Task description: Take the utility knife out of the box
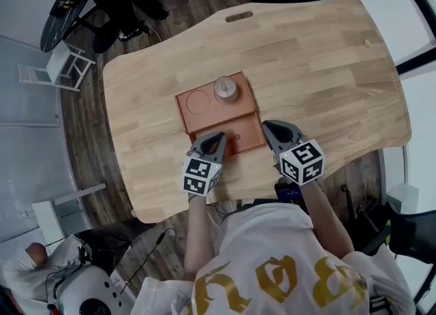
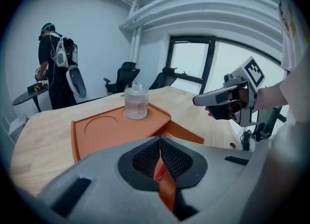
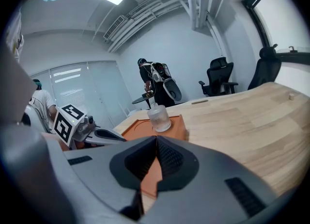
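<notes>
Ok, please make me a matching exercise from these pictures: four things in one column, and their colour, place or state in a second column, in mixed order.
Things:
1 jar
2 box
3 table
4 left gripper

Descriptions:
a orange
b light wood
c clear, stands on the box
d jaws shut, at the box's near end

Pairs: 1c, 2a, 3b, 4d

A jar [image 1: 225, 89] stands on the box's [image 1: 197, 102] far half. The bench [image 1: 327, 68] lies open toward its right and far edges.
</notes>
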The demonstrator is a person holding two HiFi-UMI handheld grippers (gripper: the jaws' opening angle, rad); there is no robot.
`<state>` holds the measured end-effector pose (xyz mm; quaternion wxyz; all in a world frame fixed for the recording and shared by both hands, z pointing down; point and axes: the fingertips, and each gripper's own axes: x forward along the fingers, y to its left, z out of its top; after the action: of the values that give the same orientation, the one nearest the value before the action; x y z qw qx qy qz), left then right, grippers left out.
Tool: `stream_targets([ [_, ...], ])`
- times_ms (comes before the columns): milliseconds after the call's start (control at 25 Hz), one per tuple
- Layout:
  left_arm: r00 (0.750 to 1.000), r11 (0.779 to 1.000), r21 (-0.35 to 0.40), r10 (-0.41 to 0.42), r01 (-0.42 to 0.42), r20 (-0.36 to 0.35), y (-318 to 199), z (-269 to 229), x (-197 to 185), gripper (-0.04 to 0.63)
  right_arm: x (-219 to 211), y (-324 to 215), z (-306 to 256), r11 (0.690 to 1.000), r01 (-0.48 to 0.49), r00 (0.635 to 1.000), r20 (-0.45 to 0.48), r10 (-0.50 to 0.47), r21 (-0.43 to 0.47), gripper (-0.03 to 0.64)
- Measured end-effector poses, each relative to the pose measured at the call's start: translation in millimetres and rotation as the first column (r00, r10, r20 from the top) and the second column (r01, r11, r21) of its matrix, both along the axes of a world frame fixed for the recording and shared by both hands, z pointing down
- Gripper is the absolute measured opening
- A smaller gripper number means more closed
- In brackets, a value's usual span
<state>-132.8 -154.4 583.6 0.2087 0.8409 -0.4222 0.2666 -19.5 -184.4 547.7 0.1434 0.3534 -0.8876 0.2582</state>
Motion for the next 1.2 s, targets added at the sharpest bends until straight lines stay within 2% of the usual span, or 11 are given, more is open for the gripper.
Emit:
stream_targets([
  [240, 0.999, 0.995, -0.092, 0.043, -0.043, -0.005, 1.8, 20.1, 2.2, 0.011, 7.0, -6.4, 16.5, 1.0, -0.016, 0.999, -0.036, 0.015, -0.026, 0.012],
  [480, 0.996, 0.979, -0.185, 0.082, -0.085, -0.022, 2.2, 37.2, 10.6, 0.012, 15.6, -11.4, 30.3, 0.997, -0.041, 0.998, -0.04, 0.038, -0.065, 0.012],
  [720, 0.98, 0.96, -0.23, 0.183, -0.162, 0.075, 4.4, 55.1, 18.2, 0.016, 26.2, -14.8, 38.2, 0.994, -0.066, 0.997, -0.05, 0.062, -0.088, 0.012],
  [920, 0.97, 0.939, -0.289, 0.223, -0.188, 0.094, 10.8, 70.7, 21.7, 0.086, 31.7, -15.9, 45.3, 0.992, -0.076, 0.995, -0.066, 0.07, -0.104, 0.011],
  [1200, 0.926, 0.909, -0.341, 0.32, -0.241, 0.199, 12.4, 89.3, 15.1, 0.112, 37.4, -19.8, 54.8, 0.987, -0.093, 0.994, -0.073, 0.084, -0.133, 0.012],
])
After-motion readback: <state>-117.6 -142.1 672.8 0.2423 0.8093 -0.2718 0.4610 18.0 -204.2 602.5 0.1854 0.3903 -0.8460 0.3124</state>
